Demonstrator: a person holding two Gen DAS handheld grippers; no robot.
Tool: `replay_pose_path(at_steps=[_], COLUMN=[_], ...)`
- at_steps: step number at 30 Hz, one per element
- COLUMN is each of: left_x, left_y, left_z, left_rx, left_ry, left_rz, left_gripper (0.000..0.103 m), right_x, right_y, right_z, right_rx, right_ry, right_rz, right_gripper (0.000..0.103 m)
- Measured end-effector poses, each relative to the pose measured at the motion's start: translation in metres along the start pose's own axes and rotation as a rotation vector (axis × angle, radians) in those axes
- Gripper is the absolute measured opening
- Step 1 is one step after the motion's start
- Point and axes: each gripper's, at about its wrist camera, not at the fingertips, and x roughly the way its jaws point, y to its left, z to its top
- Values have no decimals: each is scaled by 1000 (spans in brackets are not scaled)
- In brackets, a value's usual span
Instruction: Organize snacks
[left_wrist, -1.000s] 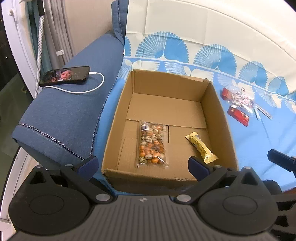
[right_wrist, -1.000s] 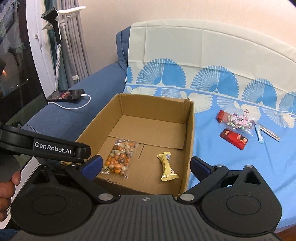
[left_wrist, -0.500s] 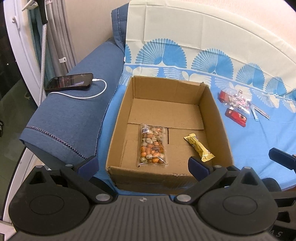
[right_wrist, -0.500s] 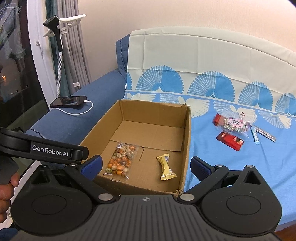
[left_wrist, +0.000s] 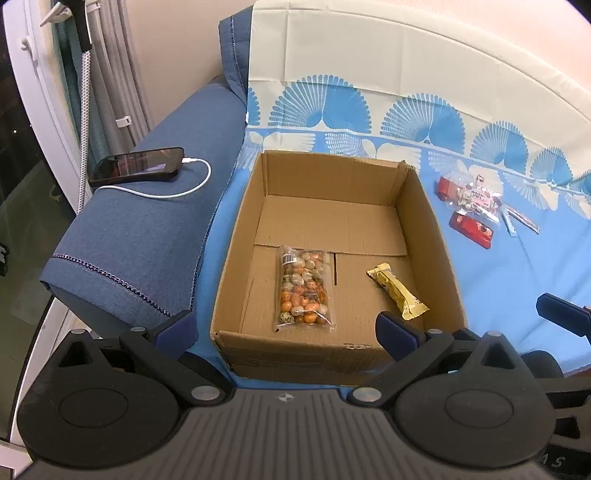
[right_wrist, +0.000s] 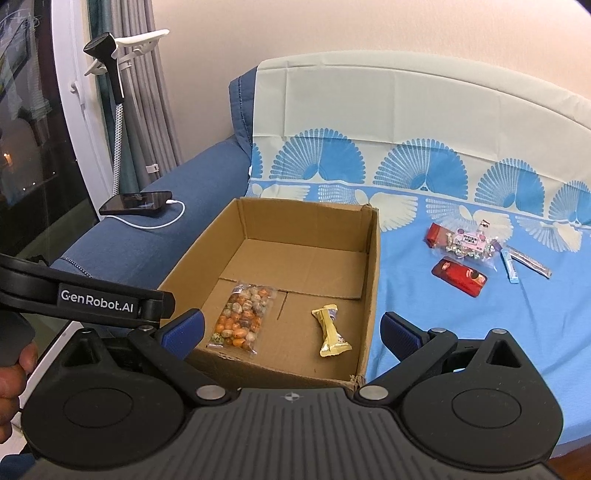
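both tongs are spread wide and hold nothing. from the left wrist, the left tongs (left_wrist: 286, 326) hang over the near edge of the brown box (left_wrist: 434, 221) on the blue sheet (left_wrist: 517, 280). two snacks lie flat inside it: a clear bag of round candies (left_wrist: 303, 291) and, a little apart, a gold bar (left_wrist: 397, 290). so some of the job looks done. from the right wrist, the right tongs (right_wrist: 291, 330) sit near the box too. more snacks still wait on the sheet, well apart from the box: a red pack (right_wrist: 459, 276), a see-through candy bag (right_wrist: 469, 243) and thin sticks (right_wrist: 511, 266). these look small, light and crinkly.
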Motion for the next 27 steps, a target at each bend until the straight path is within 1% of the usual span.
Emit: replay_pose_path(at_steps=[6,14,22,27], left_x=[4,14,21,27], left_y=[-7,-24,-48,-66], left_z=[4,6,10,15], left_rx=[18,66,117,144], left_ry=[16,53,74,90], left_rz=[17,30,36,28], left_gripper=[103,103,103,103], right_x=[3,7,7,6], right_y=[-12,-42,-71,-95], right_z=[-1,-6,-11,-14], right_rx=[37,137,218,259], right_ry=[3,12,8,-1], right_rz=[-9,-25,-39,-69], right_gripper=[102,102,102,102])
